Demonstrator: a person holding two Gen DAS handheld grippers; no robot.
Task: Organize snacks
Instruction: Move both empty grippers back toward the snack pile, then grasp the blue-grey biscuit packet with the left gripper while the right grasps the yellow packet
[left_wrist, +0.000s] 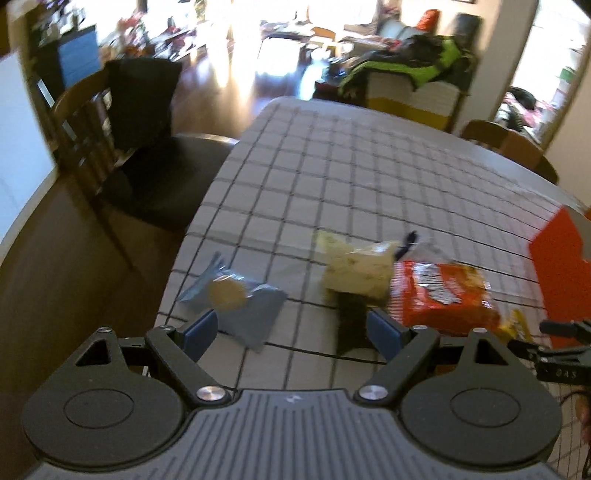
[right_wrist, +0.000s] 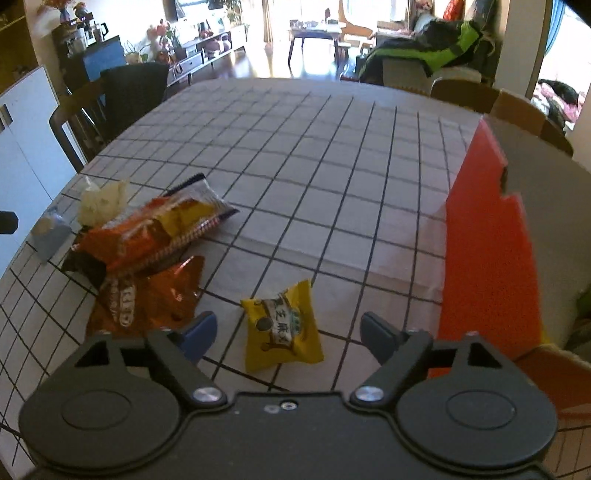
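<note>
Yellow snack pkt (right_wrist: 282, 330) betw open right hand-held gripper (right_wrist: 288, 328) fingers, untouched.

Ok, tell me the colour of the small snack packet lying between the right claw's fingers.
Yellow, with dark printed lettering: the small yellow snack packet shows best in the right wrist view.

Yellow snack packet (right_wrist: 282, 328): glossy plastic film, crinkled. Orange chip bag (right_wrist: 147, 236): shiny foil-like wrapper. Table (right_wrist: 314, 166): matt gridded cloth cover, creased.
</note>
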